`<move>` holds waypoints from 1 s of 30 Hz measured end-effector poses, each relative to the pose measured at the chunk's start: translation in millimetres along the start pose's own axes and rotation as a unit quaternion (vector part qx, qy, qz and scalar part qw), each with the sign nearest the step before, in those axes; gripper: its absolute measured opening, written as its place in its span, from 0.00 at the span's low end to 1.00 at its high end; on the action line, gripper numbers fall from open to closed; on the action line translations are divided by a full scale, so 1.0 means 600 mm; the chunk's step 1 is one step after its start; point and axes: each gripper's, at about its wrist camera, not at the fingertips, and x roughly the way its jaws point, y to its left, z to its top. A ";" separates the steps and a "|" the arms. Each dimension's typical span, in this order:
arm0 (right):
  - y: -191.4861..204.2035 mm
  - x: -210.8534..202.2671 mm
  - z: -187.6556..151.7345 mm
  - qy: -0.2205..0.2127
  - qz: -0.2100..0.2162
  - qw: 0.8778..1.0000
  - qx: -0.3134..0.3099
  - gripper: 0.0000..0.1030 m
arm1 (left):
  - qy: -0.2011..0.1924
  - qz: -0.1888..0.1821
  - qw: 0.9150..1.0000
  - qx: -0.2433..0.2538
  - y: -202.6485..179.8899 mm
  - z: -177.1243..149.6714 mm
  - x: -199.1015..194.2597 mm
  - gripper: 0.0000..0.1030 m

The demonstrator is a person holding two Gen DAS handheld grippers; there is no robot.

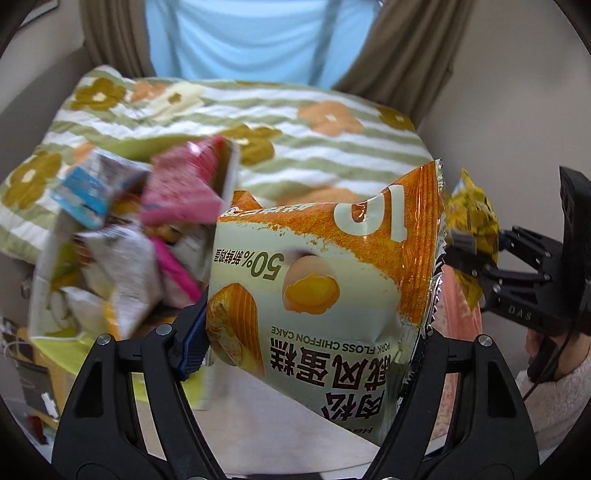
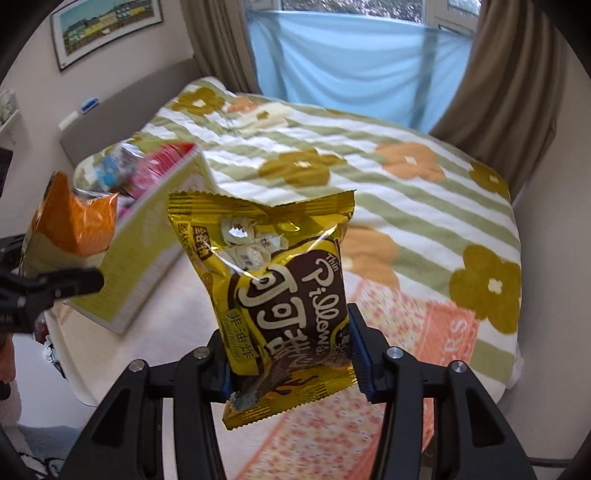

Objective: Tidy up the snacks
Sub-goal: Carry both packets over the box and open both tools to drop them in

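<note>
My left gripper (image 1: 299, 343) is shut on an orange and cream pork floss chiffon cake bag (image 1: 325, 284), held up above the bed; the bag also shows at the left of the right wrist view (image 2: 70, 229). My right gripper (image 2: 291, 354) is shut on a yellow Pillows cocoa snack bag (image 2: 280, 280), held upright; it shows at the right of the left wrist view (image 1: 472, 225). A green and white box (image 1: 55, 258) full of several snack packs (image 1: 177, 192) stands on the bed to the left, also in the right wrist view (image 2: 147, 254).
The bed carries a green-striped flower blanket (image 2: 406, 184) and an orange patterned cloth (image 2: 406, 369). Brown curtains (image 2: 517, 74) and a blue window cover (image 2: 351, 55) stand behind. A framed picture (image 2: 103, 26) hangs on the left wall.
</note>
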 end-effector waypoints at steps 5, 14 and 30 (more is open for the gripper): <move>0.096 -0.028 0.043 -0.028 0.015 0.999 -0.028 0.44 | -0.029 0.010 0.999 -0.011 0.105 0.019 -0.053 0.72; 0.282 0.008 0.112 -0.044 0.044 0.998 -0.002 0.44 | -0.009 0.009 1.000 -0.003 0.300 0.034 -0.060 0.72; 0.425 0.092 0.134 0.000 0.005 0.996 0.089 0.44 | 0.056 -0.053 0.993 0.089 0.406 0.008 -0.023 0.99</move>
